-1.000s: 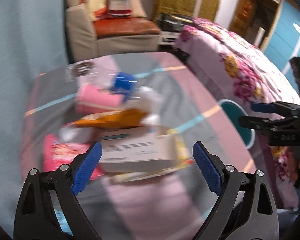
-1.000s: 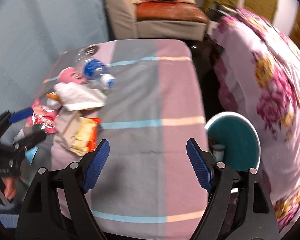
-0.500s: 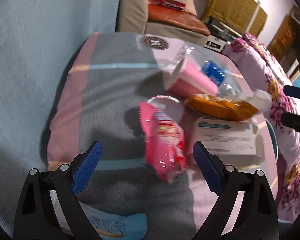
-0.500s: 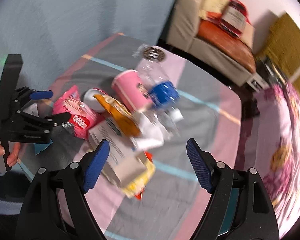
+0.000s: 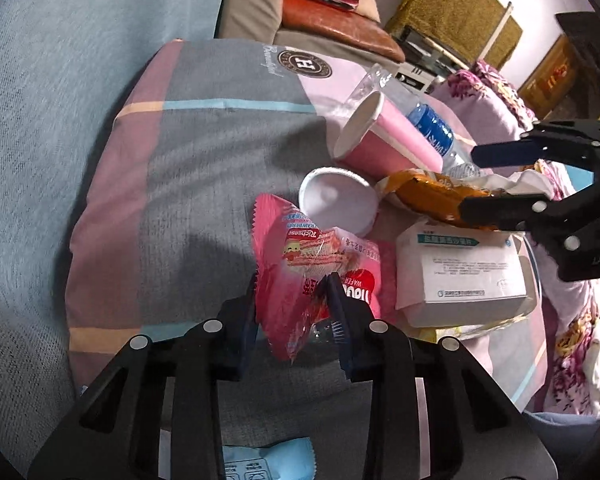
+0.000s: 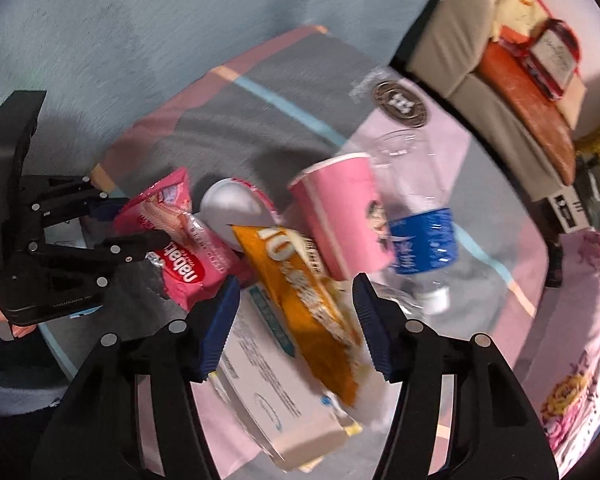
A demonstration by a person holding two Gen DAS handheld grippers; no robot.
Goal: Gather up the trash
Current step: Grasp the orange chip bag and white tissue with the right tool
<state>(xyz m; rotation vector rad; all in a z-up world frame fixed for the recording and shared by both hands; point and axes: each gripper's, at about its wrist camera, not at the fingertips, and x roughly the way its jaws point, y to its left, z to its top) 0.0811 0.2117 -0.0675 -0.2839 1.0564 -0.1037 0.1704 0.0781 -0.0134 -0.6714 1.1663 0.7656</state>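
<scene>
A heap of trash lies on a checked cloth (image 5: pixel 204 152). My left gripper (image 5: pixel 294 300) is shut on a pink wafer wrapper (image 5: pixel 312 264), which also shows in the right wrist view (image 6: pixel 180 248). My right gripper (image 6: pixel 296 320) is open, its fingers on either side of an orange snack packet (image 6: pixel 304 292) that lies on a white box (image 6: pixel 268 384). The right gripper appears in the left wrist view (image 5: pixel 512 180) over the orange packet (image 5: pixel 424 196). A pink paper cup (image 5: pixel 384 136), a white bowl (image 5: pixel 336 200) and a clear bottle with blue label (image 6: pixel 420 216) lie beside them.
A blue-grey wall (image 5: pixel 60 80) stands left of the cloth. A light blue wrapper (image 5: pixel 268 460) lies under my left gripper. A sofa (image 6: pixel 500 60) with boxes stands behind, and a floral bedspread (image 6: pixel 580 340) lies to the right.
My left gripper has closed from wide open onto the pink wrapper. My right gripper has moved in over the heap and narrowed around the orange packet.
</scene>
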